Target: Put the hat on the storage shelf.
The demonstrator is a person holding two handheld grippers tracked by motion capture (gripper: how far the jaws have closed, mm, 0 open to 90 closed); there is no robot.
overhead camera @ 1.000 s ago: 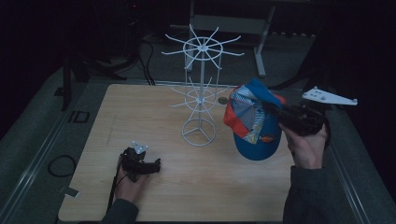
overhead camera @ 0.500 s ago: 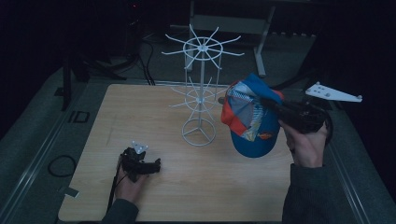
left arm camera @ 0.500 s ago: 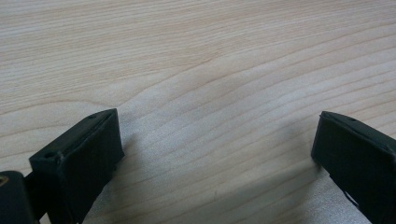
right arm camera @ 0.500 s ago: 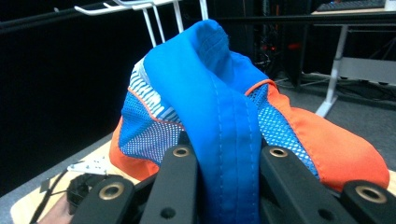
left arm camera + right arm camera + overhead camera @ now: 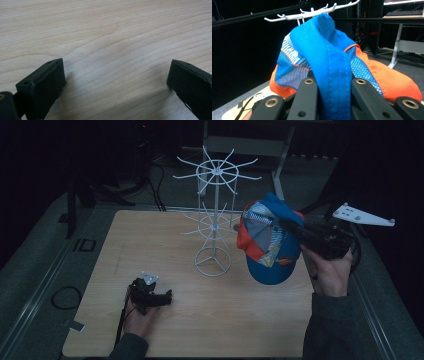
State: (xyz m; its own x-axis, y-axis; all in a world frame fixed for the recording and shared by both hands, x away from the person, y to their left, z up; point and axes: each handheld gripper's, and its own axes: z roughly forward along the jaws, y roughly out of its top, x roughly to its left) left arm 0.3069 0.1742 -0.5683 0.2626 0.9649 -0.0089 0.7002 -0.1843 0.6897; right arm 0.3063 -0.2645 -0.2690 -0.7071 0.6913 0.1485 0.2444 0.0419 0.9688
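Your right gripper (image 5: 331, 100) rises from the bottom of the frame with its two black jaws closed on a fold of blue fabric. That fold belongs to the cap (image 5: 337, 67), which takes up the centre: blue cloth with stitched seams, blue-and-white mesh panels to either side, and orange sections at lower left and lower right. Behind its top, at upper centre, the white hooks of the wire rack (image 5: 312, 13) fan out. At lower left, a corner of the wooden table (image 5: 234, 112) shows.

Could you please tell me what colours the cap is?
The cap is blue with orange panels and pale mesh, clearest in the right gripper view.
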